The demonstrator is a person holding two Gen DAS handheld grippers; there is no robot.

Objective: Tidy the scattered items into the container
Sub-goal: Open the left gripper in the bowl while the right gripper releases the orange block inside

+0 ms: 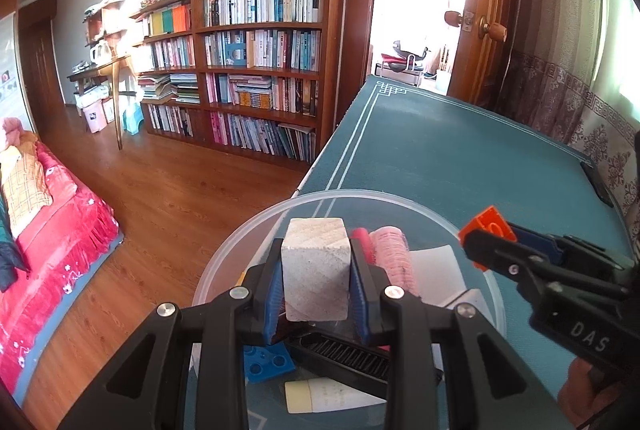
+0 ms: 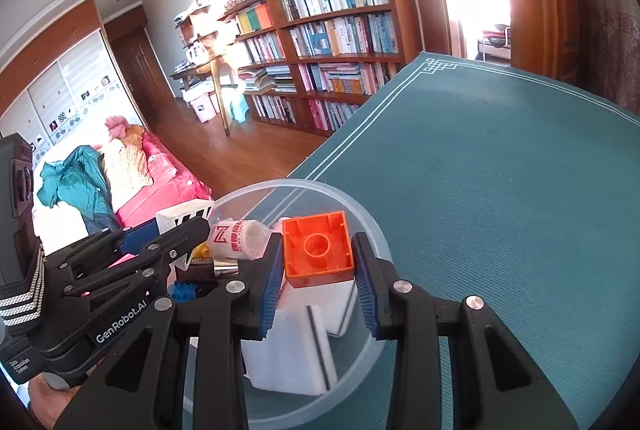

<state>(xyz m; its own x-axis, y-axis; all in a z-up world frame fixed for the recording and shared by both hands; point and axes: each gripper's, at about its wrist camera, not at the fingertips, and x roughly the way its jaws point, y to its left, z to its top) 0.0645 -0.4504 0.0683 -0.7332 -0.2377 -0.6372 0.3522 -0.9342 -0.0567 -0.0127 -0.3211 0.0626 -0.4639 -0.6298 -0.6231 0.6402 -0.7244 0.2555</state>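
Here both loads hang over the clear container [image 1: 472, 230] on the desk [image 2: 500, 170], so the step in hand is the release. The left gripper [image 1: 316, 282] is closed on a pale wooden block [image 1: 316, 266], directly above the pink roller [image 1: 390, 254] and black comb [image 1: 344, 354] lying beneath it. The right gripper [image 2: 320, 270] clamps an orange brick [image 2: 318, 250], hollow side up, above the white foam piece [image 2: 292, 346]. Best to lower each a little, open one at a time, and keep both inside the rim so nothing bounces out.
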